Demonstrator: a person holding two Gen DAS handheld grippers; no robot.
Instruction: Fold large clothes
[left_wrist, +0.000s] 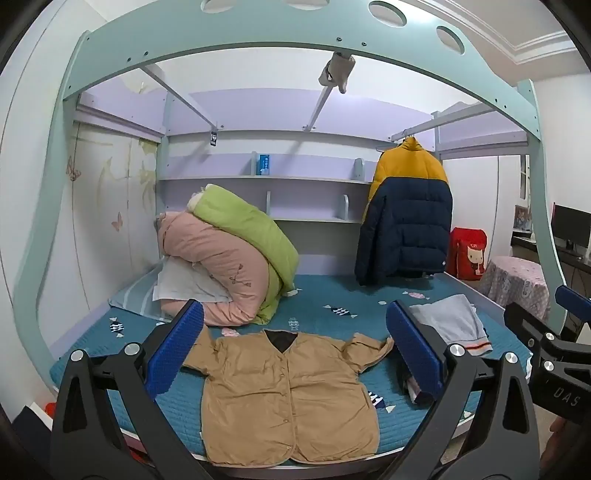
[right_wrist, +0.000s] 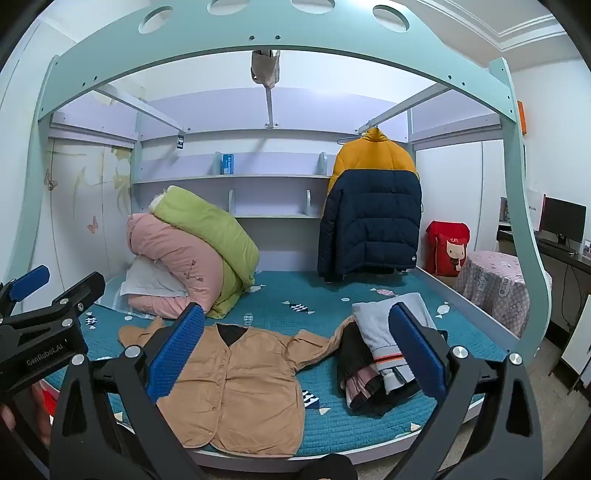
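At the left of the bed (left_wrist: 325, 291) we see a roll of pink and green quilts (left_wrist: 229, 258) leaning on a pillow (left_wrist: 184, 284), well back from where we work. Our left gripper (left_wrist: 295, 347) hangs in the air short of the bed's near edge, its fingers wide and holding nothing. In the middle lies the tan jacket (left_wrist: 288, 398), buttoned, front up, hem at the near edge and both sleeves out to the sides. We judge that no fold has been made on it: sleeves and body all remain to be folded. Our right gripper (right_wrist: 295, 347) is also spread wide, empty and clear of the cloth. To the right a heap of other clothes (right_wrist: 384, 354) lies touching or overlapping the jacket's right sleeve, so there is little room there; the left sleeve has bare mattress around it. Further right a puffer coat (right_wrist: 369, 210) hangs at the back, well apart. The bed frame (right_wrist: 517, 177) arches overhead and down each side.
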